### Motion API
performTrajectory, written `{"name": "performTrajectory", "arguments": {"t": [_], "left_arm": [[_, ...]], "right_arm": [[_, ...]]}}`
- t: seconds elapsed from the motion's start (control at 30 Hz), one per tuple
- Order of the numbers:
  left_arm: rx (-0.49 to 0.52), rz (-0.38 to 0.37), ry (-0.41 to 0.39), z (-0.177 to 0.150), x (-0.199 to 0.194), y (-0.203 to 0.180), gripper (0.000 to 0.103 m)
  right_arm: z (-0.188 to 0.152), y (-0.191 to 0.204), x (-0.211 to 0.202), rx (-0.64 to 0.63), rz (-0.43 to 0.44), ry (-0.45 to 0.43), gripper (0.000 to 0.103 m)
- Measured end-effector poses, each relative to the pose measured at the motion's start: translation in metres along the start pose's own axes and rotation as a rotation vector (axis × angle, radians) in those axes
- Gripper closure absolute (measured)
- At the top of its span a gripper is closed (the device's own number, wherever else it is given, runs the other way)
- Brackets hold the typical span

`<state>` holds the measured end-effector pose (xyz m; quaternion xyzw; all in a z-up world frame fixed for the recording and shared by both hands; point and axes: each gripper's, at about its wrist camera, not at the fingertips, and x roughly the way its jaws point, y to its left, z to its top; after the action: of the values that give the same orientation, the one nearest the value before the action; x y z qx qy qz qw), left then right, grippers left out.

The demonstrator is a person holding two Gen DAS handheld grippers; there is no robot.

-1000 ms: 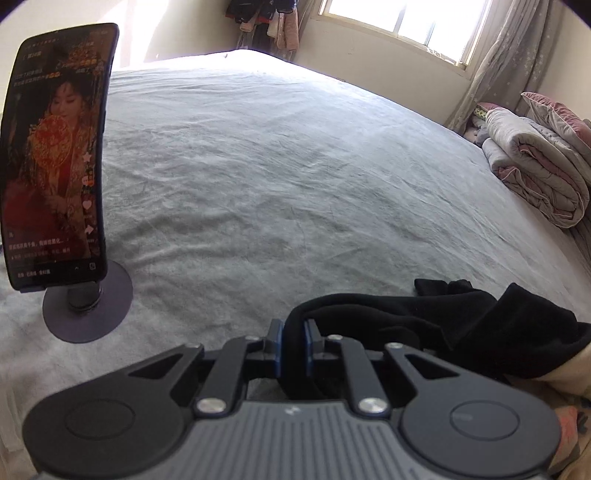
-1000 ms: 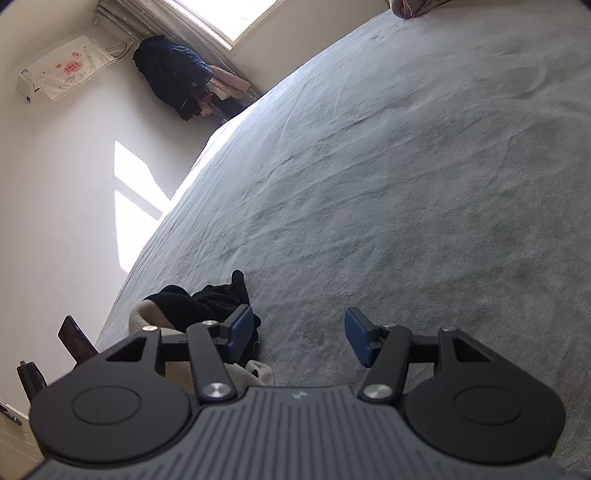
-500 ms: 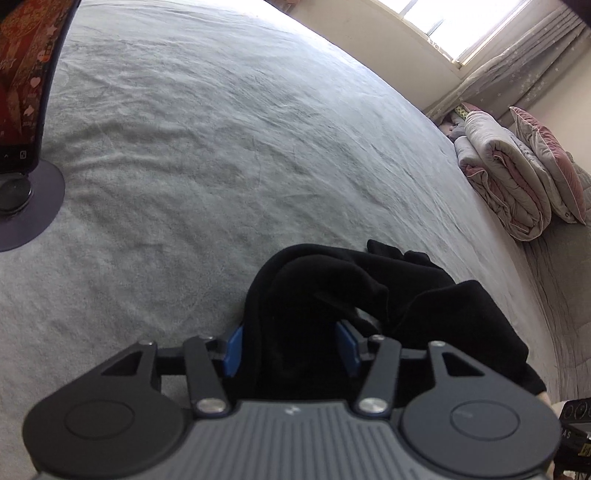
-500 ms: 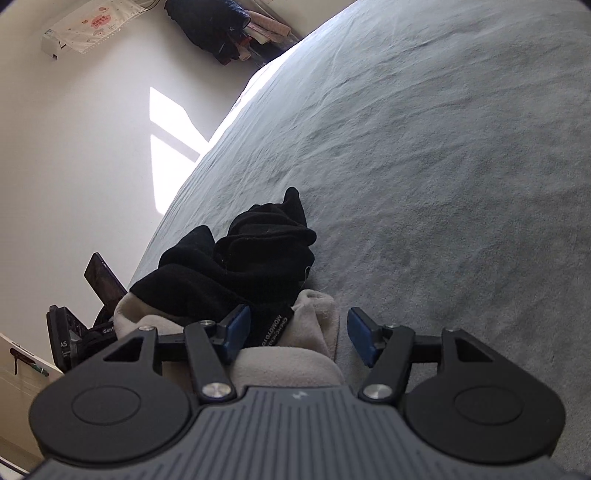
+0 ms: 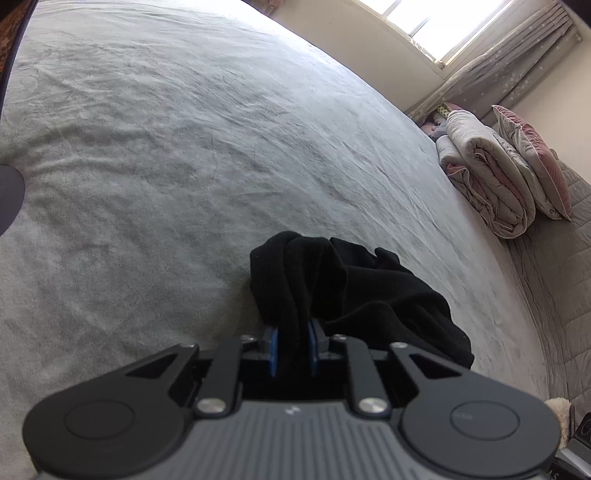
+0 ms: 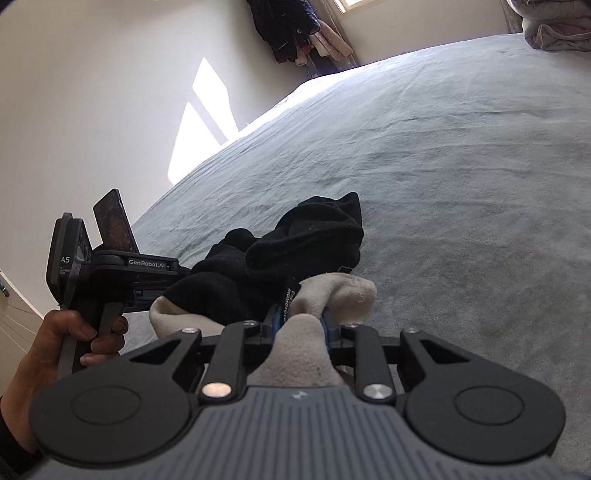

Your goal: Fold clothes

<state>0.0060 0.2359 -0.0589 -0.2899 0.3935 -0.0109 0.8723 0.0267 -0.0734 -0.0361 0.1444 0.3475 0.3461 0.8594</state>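
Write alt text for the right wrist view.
The right gripper is shut on the cream fleece lining of a black garment bunched on a grey bed. At left, a hand holds the left gripper, a phone behind it.

Bright daylight from window point(image 5: 436, 18), overexposed glare there, sun patches on wall point(image 6: 199, 122), strong fisheye edge distortion, near gripper bodies soft-focused

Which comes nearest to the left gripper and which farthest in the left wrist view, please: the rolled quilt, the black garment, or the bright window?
1. Black fleece garment: clamped between the left gripper's fingers.
2. Rolled grey-and-pink quilt: right side, at the grey bed's far edge.
3. Bright window: top right, on the back wall.
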Motion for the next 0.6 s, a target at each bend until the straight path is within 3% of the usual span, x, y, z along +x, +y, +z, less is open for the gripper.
{"name": "performTrajectory", "arguments": {"t": [0.3,0.47,0.57,0.6], "left_arm": [[0.068,0.064,-0.098,0.005,-0.008,-0.019,0.089],[0.085,0.14,-0.081,0.007,-0.006,-0.013,0.088],[0.077,0.183,-0.044,0.007,-0.001,-0.007,0.079],[0.071,0.187,-0.035,0.007,0.0,-0.006,0.071]], "right_arm": [[0.017,-0.005,-0.032,-0.057,-0.217,-0.141,0.083],[0.026,-0.017,-0.042,-0.055,-0.37,-0.146,0.083],[0.028,-0.029,-0.042,-0.038,-0.444,-0.099,0.083],[0.027,-0.034,-0.04,-0.029,-0.456,-0.07,0.083]]}}
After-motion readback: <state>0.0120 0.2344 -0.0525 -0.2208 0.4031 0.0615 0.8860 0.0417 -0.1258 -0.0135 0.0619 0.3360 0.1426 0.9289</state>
